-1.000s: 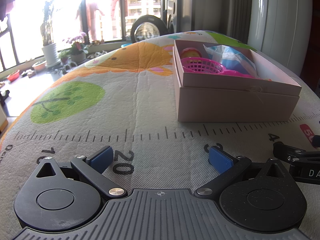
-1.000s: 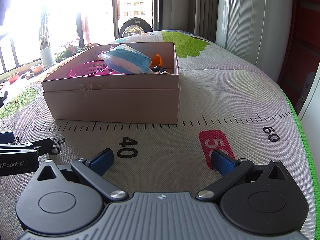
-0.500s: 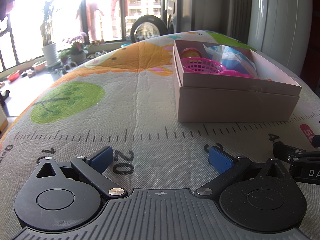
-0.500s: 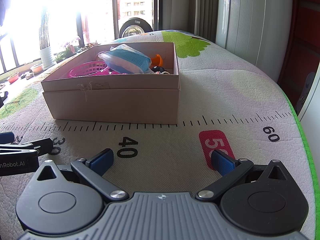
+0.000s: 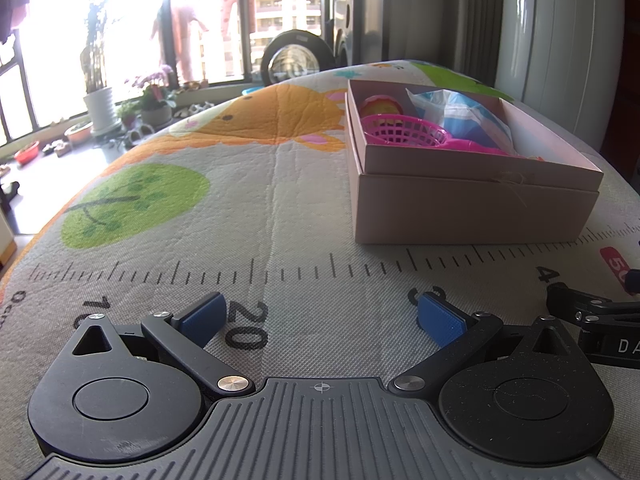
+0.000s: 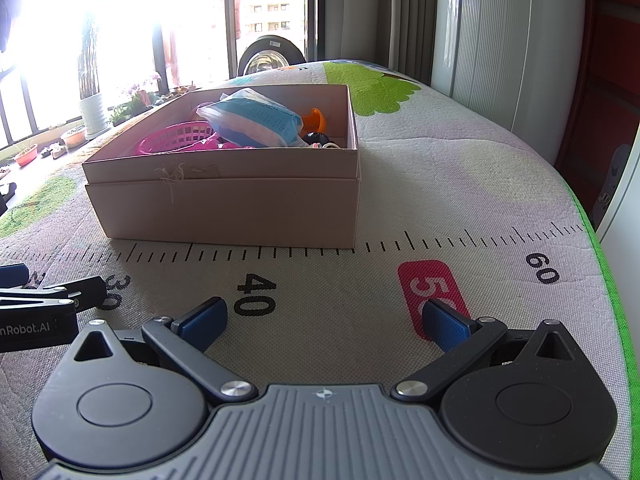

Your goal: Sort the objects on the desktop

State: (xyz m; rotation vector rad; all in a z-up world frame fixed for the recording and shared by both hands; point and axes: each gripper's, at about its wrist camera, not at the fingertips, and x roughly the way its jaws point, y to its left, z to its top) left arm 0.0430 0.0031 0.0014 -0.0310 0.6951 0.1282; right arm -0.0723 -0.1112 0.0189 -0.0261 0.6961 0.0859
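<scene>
A pale pink cardboard box [image 5: 472, 204] [image 6: 232, 208] stands on the patterned mat. Inside it lie a pink plastic basket [image 5: 404, 134] [image 6: 176, 140], a blue-and-white packet [image 5: 468, 116] [image 6: 256, 120], a yellow-red round toy [image 5: 380, 105], an orange piece [image 6: 314, 118] and a small black item [image 6: 316, 138]. My left gripper [image 5: 322, 320] is open and empty, low over the mat, left of and in front of the box. My right gripper [image 6: 326, 320] is open and empty, in front of the box's right corner.
The mat [image 5: 256, 208] carries a printed ruler with numbers and covers a raised surface whose right edge is green [image 6: 612, 280]. The other gripper shows at each view's side [image 5: 592, 320] [image 6: 44, 312]. Windows, potted plants and a washing machine lie beyond the far edge.
</scene>
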